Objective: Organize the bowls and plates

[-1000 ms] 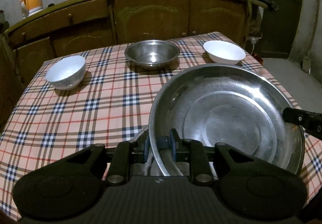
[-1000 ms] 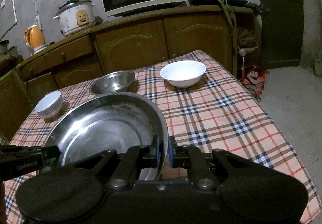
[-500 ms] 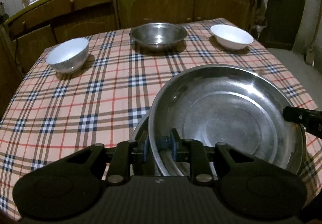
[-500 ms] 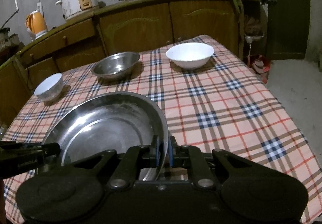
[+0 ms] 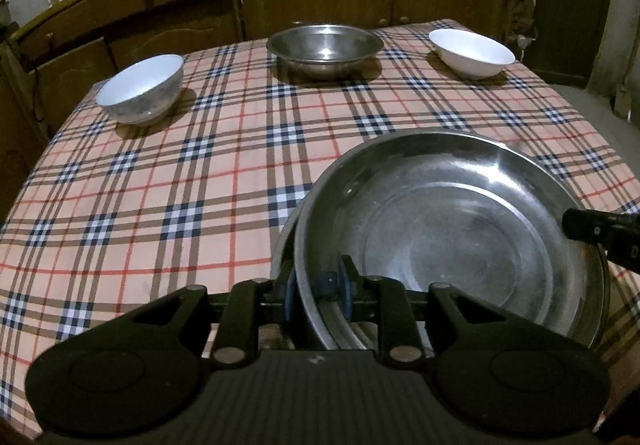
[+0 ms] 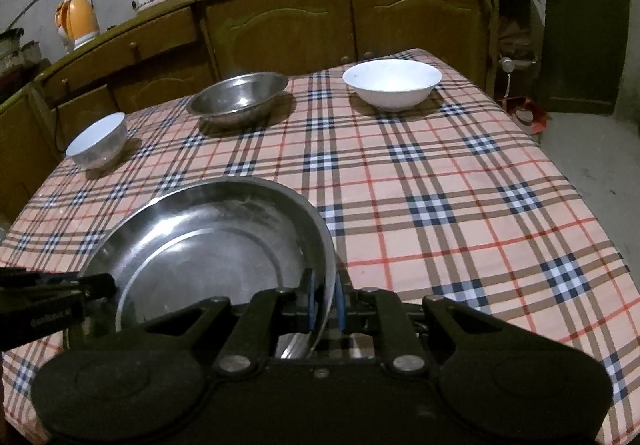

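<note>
Steel: the big plate [image 5: 448, 245] is hanging level between both tongs, the left gripper [image 5: 318, 291] pinching its left rim, the right gripper [image 6: 324, 303] its right rim. Ahead are waiting the steel bowl [image 5: 324, 49] and two white bowls. Lowering evenly is mattering most.

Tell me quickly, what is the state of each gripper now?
Left gripper: shut on the rim of the large steel plate.
Right gripper: shut on the opposite rim of the same plate.

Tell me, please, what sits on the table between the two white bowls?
The small steel bowl sits between the deep white bowl and the wide white bowl, clearest in the left wrist view.
</note>
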### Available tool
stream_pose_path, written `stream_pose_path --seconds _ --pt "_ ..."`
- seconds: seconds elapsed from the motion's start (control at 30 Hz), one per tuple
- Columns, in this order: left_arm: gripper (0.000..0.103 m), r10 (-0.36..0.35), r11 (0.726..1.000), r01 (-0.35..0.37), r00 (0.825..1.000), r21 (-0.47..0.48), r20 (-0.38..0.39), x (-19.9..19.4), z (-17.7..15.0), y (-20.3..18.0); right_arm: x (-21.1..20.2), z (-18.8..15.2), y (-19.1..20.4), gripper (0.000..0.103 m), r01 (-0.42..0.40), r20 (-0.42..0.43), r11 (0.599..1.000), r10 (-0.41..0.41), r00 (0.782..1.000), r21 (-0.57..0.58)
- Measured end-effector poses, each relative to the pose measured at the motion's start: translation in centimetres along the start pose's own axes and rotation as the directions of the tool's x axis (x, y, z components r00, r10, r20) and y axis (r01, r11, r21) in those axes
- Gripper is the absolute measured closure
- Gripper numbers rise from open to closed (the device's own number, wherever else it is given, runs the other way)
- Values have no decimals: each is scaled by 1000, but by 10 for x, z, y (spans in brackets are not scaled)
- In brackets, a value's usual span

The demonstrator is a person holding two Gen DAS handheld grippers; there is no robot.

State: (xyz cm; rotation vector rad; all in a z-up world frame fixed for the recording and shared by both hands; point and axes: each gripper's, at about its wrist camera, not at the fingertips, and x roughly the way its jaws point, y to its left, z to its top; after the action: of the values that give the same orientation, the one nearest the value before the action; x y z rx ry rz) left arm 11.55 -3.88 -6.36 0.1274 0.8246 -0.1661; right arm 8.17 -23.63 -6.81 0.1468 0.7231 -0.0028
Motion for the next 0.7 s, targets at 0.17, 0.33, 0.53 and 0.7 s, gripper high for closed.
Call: stream_pose_path --seconds 0.17,0.33,0.53,0.7 --pt "79 4 1000 -5 1000 8 23 0 -5 4 3 -2 7 87 1 -5 1000 -1 1000 -21" --pt "75 15 1000 -16 999 26 42 0 -8 5 7 -5 11 86 -6 -17 999 6 1000 -36" --pt "68 5 999 -7 999 45 48 0 -14 5 9 -8 18 84 2 -18 997 -4 1000 -74" --pt "57 -26 999 25 998 28 58 -1 -17 9 7 -9 16 83 -11 -18 998 9 1000 -66"
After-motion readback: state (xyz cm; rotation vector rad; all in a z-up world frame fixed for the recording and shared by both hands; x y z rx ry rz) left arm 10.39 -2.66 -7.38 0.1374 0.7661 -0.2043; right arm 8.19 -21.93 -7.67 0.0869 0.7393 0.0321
